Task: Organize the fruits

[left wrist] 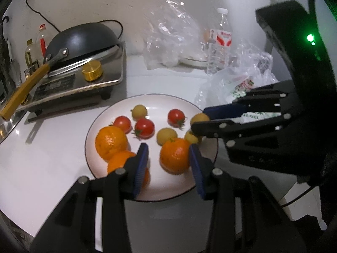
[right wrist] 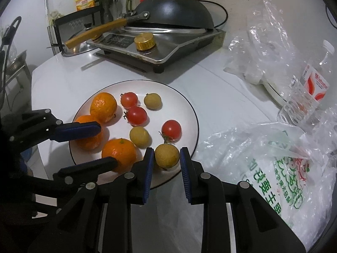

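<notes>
A white plate (left wrist: 155,181) (right wrist: 179,105) holds three oranges, three red tomatoes and several yellow-brown longans. My right gripper (right wrist: 165,154) (left wrist: 199,119) is shut on one longan (right wrist: 167,156) (left wrist: 200,118) at the plate's right rim; both blue pads touch its sides. My left gripper (left wrist: 167,147) (right wrist: 107,145) is open low over the plate. One orange (left wrist: 175,156) (right wrist: 120,154) sits between its jaws against the right pad, with a gap to the left pad. That left finger partly covers a second orange (left wrist: 122,162). A third orange (left wrist: 111,142) lies beyond it.
A steel stove with a dark wok (left wrist: 84,40) (right wrist: 172,12) stands behind the plate. Crumpled plastic bags (left wrist: 238,84) (right wrist: 273,158) and a water bottle (left wrist: 220,42) (right wrist: 316,80) crowd the right side. The white counter's edge (right wrist: 35,97) drops off at the left.
</notes>
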{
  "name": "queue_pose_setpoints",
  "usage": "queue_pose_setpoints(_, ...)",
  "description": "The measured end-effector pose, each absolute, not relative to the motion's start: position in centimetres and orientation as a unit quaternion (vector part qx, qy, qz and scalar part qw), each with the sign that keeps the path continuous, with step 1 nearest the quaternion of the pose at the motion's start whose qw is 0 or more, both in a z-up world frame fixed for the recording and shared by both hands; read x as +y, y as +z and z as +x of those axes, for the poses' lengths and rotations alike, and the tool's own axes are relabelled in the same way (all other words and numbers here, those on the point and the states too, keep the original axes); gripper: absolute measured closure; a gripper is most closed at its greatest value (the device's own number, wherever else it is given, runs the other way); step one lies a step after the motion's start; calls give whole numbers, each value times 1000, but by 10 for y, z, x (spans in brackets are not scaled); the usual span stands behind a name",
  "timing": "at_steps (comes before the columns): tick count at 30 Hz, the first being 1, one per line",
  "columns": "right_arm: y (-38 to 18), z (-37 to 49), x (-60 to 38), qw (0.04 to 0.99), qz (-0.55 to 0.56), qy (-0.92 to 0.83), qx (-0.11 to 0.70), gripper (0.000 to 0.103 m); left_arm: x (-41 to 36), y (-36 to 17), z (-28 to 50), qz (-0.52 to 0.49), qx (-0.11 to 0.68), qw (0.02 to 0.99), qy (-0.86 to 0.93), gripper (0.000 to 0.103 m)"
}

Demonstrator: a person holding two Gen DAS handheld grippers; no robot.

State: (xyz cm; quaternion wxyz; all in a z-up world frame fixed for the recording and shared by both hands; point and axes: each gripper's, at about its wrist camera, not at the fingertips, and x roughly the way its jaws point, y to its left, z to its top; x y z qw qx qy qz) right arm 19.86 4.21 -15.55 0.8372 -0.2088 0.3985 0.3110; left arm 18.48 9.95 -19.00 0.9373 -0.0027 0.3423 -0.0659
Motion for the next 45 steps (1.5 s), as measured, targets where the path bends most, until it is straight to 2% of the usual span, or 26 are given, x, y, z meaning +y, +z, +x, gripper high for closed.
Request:
queue_pose_setpoints(10, -162, 210, 57, 835, -209, 308, 404, 76, 123, -172, 174, -14, 316, 947, -45, 61)
queue_pose_setpoints(30, -173, 213, 72, 829, -205, 314, 415, 76, 139, -175, 168, -27, 319, 947, -28, 61)
queue_pose_setpoints(32, -172, 213, 71, 830, -204, 310, 416, 75, 139, -174, 167, -29, 317, 948, -28, 61)
queue_pose_setpoints(34, -170, 212, 69, 833, -201, 308, 414, 65, 138, -173, 166, -29, 316, 948, -27, 61)
queue_pose_setpoints(40, -161, 207, 62, 839, -196, 304, 406, 64, 135, -170, 164, -29, 315, 948, -23, 61)
queue_pose_setpoints(43, -157, 203, 59, 840, -195, 305, 404, 64, 133, -168, 162, -31, 313, 949, -21, 55)
queue_pose_setpoints(45, -155, 200, 56, 841, -194, 305, 402, 64, 131, -166, 160, -32, 313, 949, -21, 54)
